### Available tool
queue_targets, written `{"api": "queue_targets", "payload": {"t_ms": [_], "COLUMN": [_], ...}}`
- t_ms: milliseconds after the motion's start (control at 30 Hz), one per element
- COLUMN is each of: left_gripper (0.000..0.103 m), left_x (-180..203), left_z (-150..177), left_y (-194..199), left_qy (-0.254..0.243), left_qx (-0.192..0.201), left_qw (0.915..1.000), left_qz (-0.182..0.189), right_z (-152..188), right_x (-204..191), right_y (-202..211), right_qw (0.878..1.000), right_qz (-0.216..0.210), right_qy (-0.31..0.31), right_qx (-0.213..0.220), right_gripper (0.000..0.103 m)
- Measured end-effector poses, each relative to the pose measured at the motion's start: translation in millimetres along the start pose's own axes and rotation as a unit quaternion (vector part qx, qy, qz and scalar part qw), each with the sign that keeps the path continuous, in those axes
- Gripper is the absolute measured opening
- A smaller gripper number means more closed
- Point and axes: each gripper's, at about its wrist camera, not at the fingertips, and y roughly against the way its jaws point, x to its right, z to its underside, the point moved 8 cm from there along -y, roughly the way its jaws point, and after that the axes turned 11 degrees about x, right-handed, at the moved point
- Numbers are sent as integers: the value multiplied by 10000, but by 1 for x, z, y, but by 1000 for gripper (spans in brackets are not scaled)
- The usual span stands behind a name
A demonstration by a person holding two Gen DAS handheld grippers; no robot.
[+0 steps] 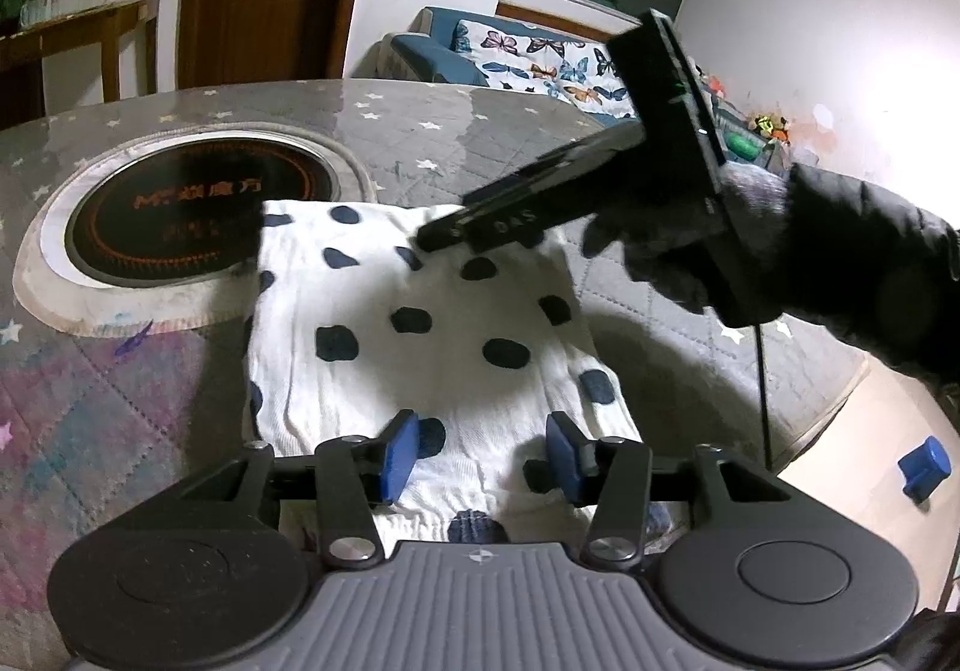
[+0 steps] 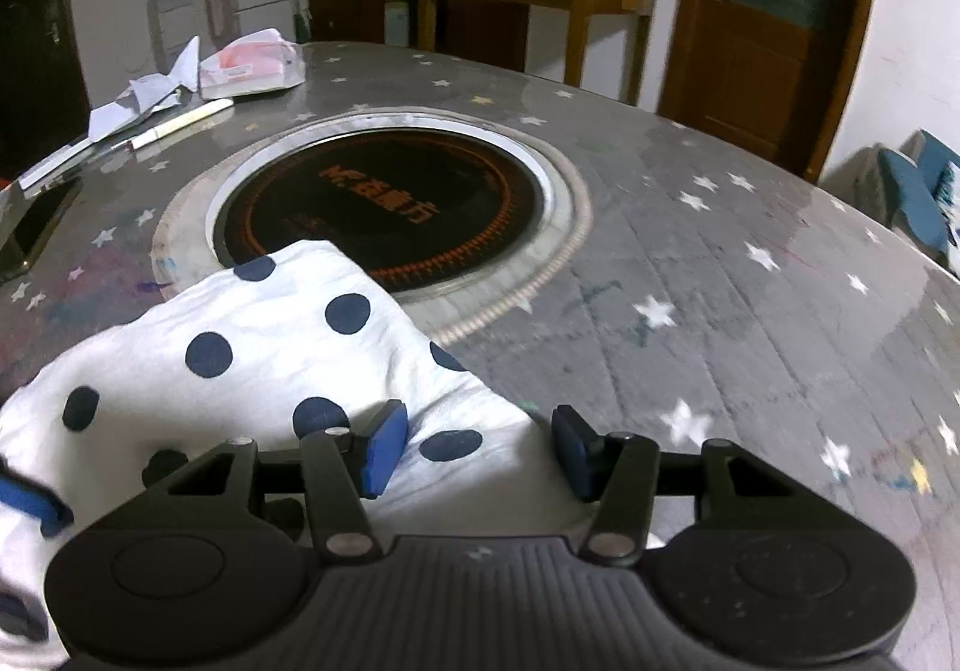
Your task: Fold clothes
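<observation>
The cloth (image 2: 252, 347) is lying on the table (image 2: 720, 311), overlapping the cooktop (image 2: 390, 203) at its seven o'clock edge.

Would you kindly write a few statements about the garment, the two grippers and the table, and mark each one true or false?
1. The garment is white with dark dots. True.
2. The left gripper is clamped shut on the garment. False: its jaws stand apart over the cloth, with nothing pinched between them.
3. A round cooktop is set into the table. True.
4. The right gripper is shut. False: its blue pads are spread wide, at the garment's edge.
5. The garment lies entirely clear of the cooktop. False: one corner overlaps its rim.
6. The table cover has a star pattern. True.
</observation>
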Motion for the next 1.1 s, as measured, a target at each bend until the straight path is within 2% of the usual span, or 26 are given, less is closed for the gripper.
{"api": "queue_targets", "payload": {"t_ms": [267, 667, 1100], "left_gripper": [56, 60, 62], "left_x": [1, 1, 2], "left_z": [-3, -7, -6], "left_y": [-5, -9, -9], "left_qy": [-220, -365, -447], "left_qx": [-18, -33, 0], "left_qw": [9997, 9992, 9989], "left_qz": [-125, -144, -141], "right_z": [23, 55, 88], "right_x": [15, 19, -2], "right_y": [32, 78, 125], "right_qw": [9993, 9959, 9901], "right_qz": [281, 708, 977], "right_qy": [-245, -542, -997], "right_qx": [-41, -132, -169], "right_gripper": [54, 55, 56]}}
